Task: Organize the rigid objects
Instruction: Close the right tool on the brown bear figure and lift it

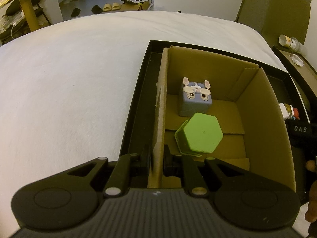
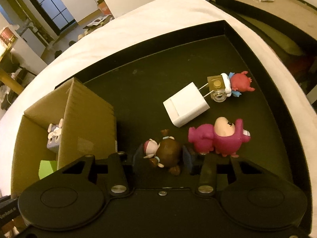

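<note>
Cardboard box (image 1: 257, 107) sits inside the black tray (image 2: 138, 75), holding a grey cube-shaped toy (image 1: 195, 99) and a green hexagonal container (image 1: 200, 134) (touching each other). Tray floor right of the box holds a white charger (image 2: 186, 107), a pink figurine (image 2: 218, 138) and a small red figurine (image 2: 240, 82); its far half is bare. Left gripper (image 1: 157, 164) is clamped on the box's left wall. Right gripper (image 2: 162, 156) is closed around a brown figurine (image 2: 168, 152), beside the pink one.
</note>
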Tool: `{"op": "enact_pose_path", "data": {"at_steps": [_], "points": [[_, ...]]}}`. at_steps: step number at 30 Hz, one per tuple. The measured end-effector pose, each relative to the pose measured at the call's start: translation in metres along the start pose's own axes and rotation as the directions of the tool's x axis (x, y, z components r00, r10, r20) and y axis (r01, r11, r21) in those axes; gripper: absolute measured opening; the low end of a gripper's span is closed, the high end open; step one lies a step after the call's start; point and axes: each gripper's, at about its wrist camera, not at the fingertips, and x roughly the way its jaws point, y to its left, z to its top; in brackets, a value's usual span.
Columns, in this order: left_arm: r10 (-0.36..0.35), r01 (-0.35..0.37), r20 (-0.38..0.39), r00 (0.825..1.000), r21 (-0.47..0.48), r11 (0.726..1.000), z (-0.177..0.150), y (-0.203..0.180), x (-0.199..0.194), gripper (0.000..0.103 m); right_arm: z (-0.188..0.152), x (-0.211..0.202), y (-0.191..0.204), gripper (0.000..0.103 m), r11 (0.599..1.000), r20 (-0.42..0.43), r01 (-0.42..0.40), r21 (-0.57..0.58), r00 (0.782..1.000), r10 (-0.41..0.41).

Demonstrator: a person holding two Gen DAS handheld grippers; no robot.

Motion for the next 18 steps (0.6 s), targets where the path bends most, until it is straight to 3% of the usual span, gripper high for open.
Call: {"op": "enact_pose_path", "data": {"at_steps": [18], "points": [[0.023, -0.023, 0.007, 1.000, 0.030, 0.999, -0.001, -0.004, 0.000, 0.011, 0.004, -0.050, 0.015, 0.043, 0.998, 0.077, -0.041, -0.049, 0.996, 0.044]]}}
